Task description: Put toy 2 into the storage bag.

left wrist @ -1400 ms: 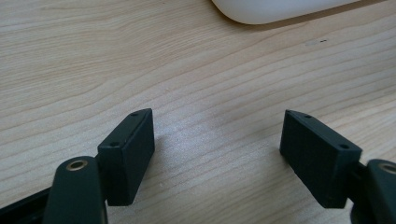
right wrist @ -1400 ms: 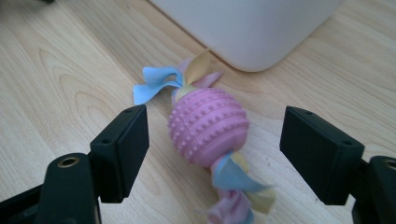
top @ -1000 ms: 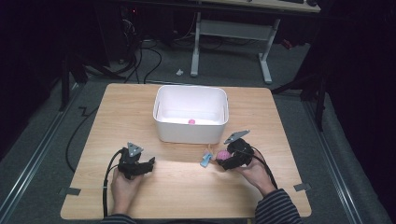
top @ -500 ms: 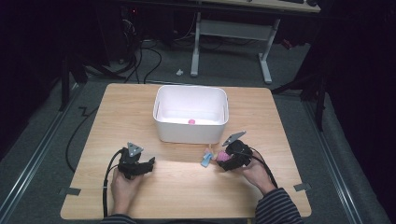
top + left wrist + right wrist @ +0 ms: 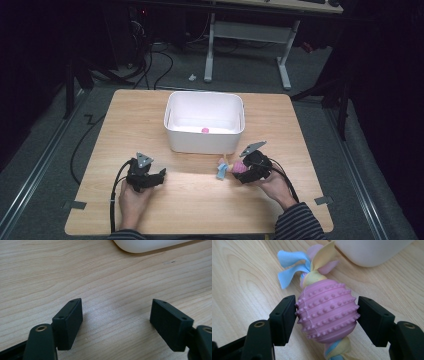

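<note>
A pink studded rubber ball toy [image 5: 327, 312] has blue, yellow and pink fleece strips knotted through it. My right gripper [image 5: 326, 315] is shut on it, one pad pressed against each side of the ball. In the high view the right gripper [image 5: 239, 170] is low over the table in front of the white bin's right corner. The toy's blue strips [image 5: 221, 173] point left from it. My left gripper [image 5: 160, 176] lies on the table at the front left. It is open, with bare wood between its pads [image 5: 68, 320].
A white plastic bin [image 5: 205, 142] stands at the table's middle back, with a small pink thing [image 5: 204, 130] inside. Its rounded wall appears at the top of the left gripper view [image 5: 150, 245] and of the right gripper view [image 5: 372, 252]. Table edges lie close behind both hands.
The right gripper and the toy have shifted only very slightly. The left gripper has not moved.
</note>
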{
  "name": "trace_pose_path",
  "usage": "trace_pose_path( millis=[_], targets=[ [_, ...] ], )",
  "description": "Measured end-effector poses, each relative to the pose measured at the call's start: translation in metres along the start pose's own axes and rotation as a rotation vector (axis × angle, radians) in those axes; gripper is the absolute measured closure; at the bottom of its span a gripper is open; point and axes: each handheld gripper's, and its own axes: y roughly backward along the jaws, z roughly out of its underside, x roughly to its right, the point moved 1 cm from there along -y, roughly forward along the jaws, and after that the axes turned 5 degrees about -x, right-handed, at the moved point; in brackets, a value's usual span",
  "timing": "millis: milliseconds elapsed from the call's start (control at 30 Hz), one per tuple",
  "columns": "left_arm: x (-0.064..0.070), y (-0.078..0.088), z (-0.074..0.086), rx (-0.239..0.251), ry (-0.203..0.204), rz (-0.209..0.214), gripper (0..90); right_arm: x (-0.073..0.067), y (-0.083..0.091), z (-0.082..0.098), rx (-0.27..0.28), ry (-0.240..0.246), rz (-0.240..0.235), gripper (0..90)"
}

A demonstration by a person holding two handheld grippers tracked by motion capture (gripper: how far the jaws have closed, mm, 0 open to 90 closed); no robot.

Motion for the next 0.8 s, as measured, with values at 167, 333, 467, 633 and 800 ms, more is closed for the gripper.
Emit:
trace_pose_path(
  millis=[167,333,467,633,800],
  targets=[
    [0.0,0.0,0.0,0.0,0.001,-0.001,26.7,0.0,0.016,0.005,0.055,-0.002,-0.013,33.6],
    [0.0,0.0,0.0,0.0,0.001,-0.001,26.5,0.004,0.025,0.007,0.079,-0.018,-0.039,33.6],
    [0.0,0.0,0.0,0.0,0.001,-0.001,26.5,0.004,0.033,0.01,0.09,-0.034,-0.043,33.6],
    [0.0,0.0,0.0,0.0,0.001,-0.001,26.5,0.007,0.043,0.014,0.123,-0.06,-0.079,33.5],
    [0.0,0.0,0.0,0.0,0.001,-0.001,26.5,0.012,0.054,0.015,0.14,-0.08,-0.086,33.5]
  ],
)
